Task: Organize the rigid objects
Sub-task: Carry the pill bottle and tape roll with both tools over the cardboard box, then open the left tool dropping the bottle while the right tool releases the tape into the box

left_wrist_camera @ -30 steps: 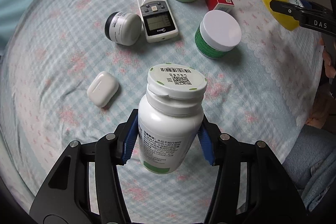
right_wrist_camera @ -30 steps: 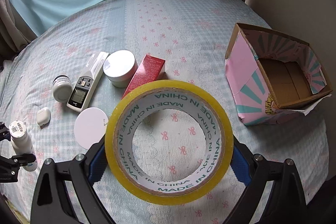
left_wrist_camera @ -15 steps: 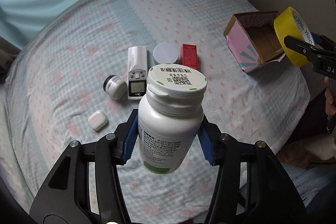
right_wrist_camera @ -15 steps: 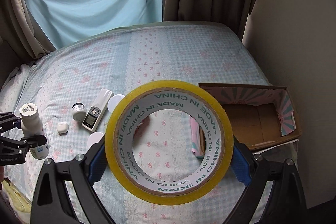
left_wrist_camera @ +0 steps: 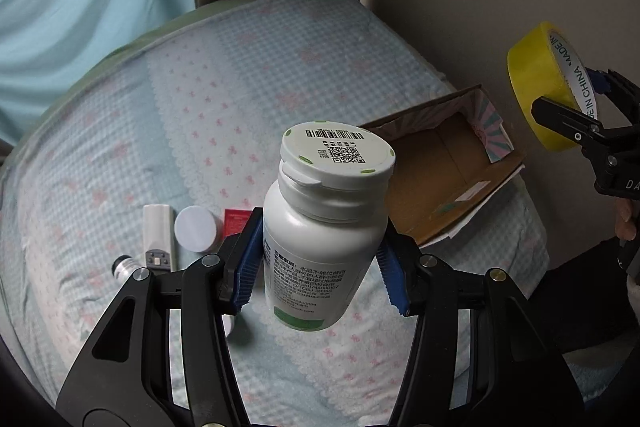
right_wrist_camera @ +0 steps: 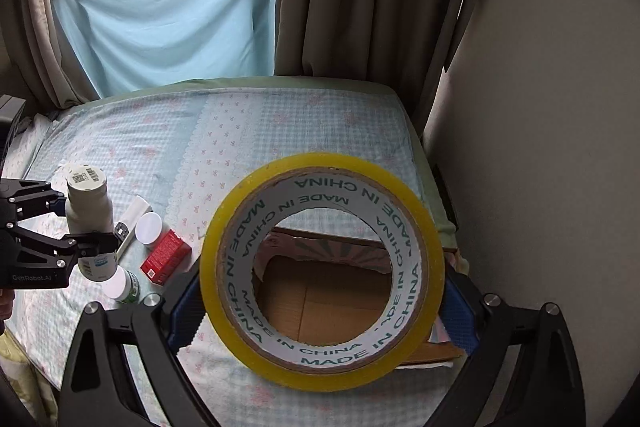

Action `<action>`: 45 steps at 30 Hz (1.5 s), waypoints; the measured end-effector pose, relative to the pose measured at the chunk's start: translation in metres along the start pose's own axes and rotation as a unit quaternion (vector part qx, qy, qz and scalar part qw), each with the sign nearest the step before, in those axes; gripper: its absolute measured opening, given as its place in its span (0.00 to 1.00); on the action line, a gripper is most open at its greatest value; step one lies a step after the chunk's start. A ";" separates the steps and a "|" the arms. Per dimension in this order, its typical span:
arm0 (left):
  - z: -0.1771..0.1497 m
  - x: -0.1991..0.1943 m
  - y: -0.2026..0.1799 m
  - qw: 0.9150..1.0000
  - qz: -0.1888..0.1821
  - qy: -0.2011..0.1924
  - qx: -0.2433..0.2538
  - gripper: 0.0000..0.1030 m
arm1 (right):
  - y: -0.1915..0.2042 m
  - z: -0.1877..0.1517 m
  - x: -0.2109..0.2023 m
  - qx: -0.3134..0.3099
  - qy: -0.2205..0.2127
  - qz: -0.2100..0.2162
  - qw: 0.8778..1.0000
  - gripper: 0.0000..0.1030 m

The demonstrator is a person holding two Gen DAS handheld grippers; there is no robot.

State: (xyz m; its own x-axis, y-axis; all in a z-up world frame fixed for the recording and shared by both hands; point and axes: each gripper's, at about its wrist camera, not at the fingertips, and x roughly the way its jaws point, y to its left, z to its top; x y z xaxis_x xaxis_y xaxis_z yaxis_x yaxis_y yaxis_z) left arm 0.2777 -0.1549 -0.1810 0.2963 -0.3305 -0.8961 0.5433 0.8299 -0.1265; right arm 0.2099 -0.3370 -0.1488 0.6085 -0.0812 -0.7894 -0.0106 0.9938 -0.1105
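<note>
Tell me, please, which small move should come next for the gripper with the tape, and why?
Probably lower the right gripper toward the open cardboard box: the yellow tape roll it clamps already hangs above the box, whose bare floor shows through the roll's hole.

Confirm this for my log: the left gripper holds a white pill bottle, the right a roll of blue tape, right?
Not quite: the tape roll in the right gripper is yellow, as the right wrist view shows. The left gripper does hold the white pill bottle.

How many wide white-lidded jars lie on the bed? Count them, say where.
2. The far jar stands between the remote and red box; the near jar lies partly hidden behind the left claw's bottle. Others may be hidden.
</note>
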 end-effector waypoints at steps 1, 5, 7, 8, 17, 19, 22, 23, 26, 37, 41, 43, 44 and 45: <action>0.007 0.007 -0.012 1.000 -0.003 0.002 0.001 0.47 | -0.010 0.000 0.004 -0.006 0.004 0.005 1.000 0.92; 0.027 0.043 -0.047 1.000 -0.014 0.017 -0.004 0.47 | -0.049 -0.006 0.030 -0.015 0.031 0.017 0.999 0.92; 0.034 0.063 -0.065 0.999 -0.017 0.030 -0.005 0.47 | -0.065 -0.012 0.046 -0.019 0.045 0.018 0.999 0.92; 0.036 0.074 -0.073 0.999 -0.019 0.037 -0.006 0.47 | -0.073 -0.016 0.055 -0.023 0.051 0.019 0.998 0.92; 0.044 0.173 -0.104 0.993 -0.018 0.111 -0.029 0.47 | -0.101 -0.053 0.149 -0.069 0.138 0.050 0.987 0.92; 0.046 0.191 -0.107 0.991 -0.017 0.129 -0.029 0.47 | -0.098 -0.059 0.165 -0.099 0.150 0.064 0.982 0.92; 0.049 0.220 -0.109 0.988 -0.011 0.156 -0.014 0.46 | -0.095 -0.071 0.184 -0.144 0.160 0.077 0.974 0.92; 0.049 0.229 -0.112 0.986 -0.008 0.166 -0.005 0.46 | -0.095 -0.074 0.190 -0.153 0.164 0.081 0.971 0.92; 0.051 0.253 -0.121 0.983 -0.002 0.185 0.019 0.46 | -0.097 -0.083 0.205 -0.164 0.177 0.095 0.966 0.92; 0.052 0.265 -0.133 0.975 -0.020 0.214 0.055 0.46 | -0.115 -0.095 0.211 -0.113 0.187 0.104 0.970 0.93; 0.050 0.260 -0.140 0.973 0.023 0.200 0.109 0.63 | -0.115 -0.094 0.215 -0.095 0.191 0.097 0.972 0.93; 0.052 0.251 -0.141 0.977 0.013 0.179 0.112 0.98 | -0.113 -0.092 0.213 -0.110 0.182 0.095 0.973 1.00; 0.055 0.248 -0.139 0.979 0.004 0.176 0.106 1.00 | -0.115 -0.091 0.210 -0.111 0.158 0.095 0.976 1.00; 0.057 0.246 -0.137 0.979 0.005 0.176 0.103 1.00 | -0.115 -0.090 0.206 -0.113 0.138 0.089 0.980 1.00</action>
State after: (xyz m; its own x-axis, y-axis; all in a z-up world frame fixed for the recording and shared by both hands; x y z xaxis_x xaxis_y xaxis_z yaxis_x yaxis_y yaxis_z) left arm 0.3210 -0.3755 -0.3602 0.0335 -0.1183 -0.9924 0.6994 0.7121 -0.0613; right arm 0.2647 -0.4753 -0.3533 0.3429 0.0439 -0.9383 -0.2916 0.9545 -0.0619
